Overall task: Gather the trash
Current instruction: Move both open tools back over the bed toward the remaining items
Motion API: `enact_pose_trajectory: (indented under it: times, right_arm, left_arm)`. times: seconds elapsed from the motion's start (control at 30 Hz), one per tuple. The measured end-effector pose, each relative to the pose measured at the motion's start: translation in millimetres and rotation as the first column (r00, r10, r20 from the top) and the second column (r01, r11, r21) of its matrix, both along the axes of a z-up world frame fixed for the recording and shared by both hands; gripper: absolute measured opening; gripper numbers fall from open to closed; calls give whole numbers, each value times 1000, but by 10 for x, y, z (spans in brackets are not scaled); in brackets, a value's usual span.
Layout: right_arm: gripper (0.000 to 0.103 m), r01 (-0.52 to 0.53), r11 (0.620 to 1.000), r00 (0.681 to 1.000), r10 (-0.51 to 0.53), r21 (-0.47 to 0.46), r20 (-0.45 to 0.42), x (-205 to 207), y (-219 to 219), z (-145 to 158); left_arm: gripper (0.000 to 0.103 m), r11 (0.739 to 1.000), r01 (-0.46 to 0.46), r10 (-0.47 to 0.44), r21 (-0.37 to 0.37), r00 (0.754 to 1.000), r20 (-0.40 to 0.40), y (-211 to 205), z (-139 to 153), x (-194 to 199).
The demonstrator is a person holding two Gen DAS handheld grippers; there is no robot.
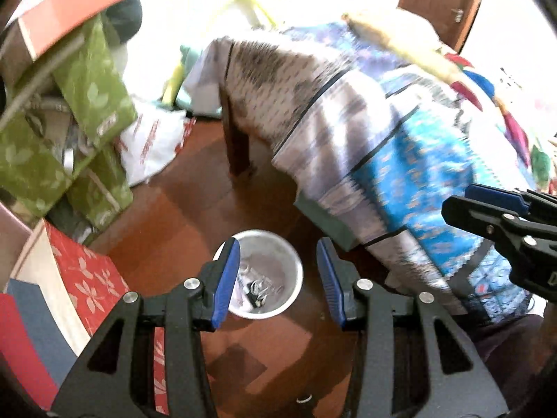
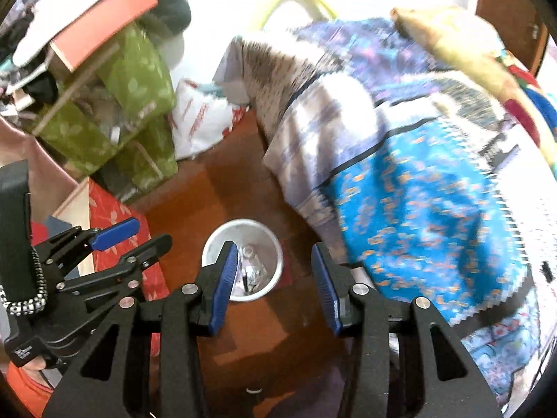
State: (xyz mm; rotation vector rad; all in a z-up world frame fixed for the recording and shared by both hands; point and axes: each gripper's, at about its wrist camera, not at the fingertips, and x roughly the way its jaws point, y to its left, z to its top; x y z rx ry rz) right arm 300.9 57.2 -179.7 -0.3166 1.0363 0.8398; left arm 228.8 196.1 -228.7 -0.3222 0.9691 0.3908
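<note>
Both hand-held grippers, left and right, stand half open and empty. White bin with trash sits at 12 o'clock on the floor.

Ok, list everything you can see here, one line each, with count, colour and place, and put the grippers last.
bin: one, white, on the floor between the bed and the boxes, scraps inside
floor: one, red-brown wood, under everything
bed cover: one, blue, white and grey pattern, hanging over the bed on the right
pillow: one, pale yellow, on top of the bed cover at the back
green boxes: a few, green with leaf print, stacked at left
red box: one, red with white flowers, on the floor at lower left
plastic bag: one, white with red print, on the floor behind the green boxes
left gripper: one, black with blue pads, open, empty, above the bin
right gripper: one, black with blue pads, open, empty, above the bin
</note>
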Motion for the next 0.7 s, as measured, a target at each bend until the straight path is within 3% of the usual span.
enact_pose_trajectory:
  times: [0.3, 0.5, 0.7]
  right_arm:
    - [41, 100, 989, 990, -110, 108, 89, 83, -768, 558]
    - [41, 191, 973, 968, -208, 127, 140, 285, -1411, 750]
    - [41, 285, 953, 940, -299, 107, 163, 520, -2019, 751]
  left_arm:
    - [45, 991, 108, -117, 79, 987, 112, -706, 693, 176]
    - [45, 975, 199, -212, 95, 965, 157, -1222, 915, 446]
    - [45, 953, 288, -299, 91, 939, 170, -1726, 962, 825]
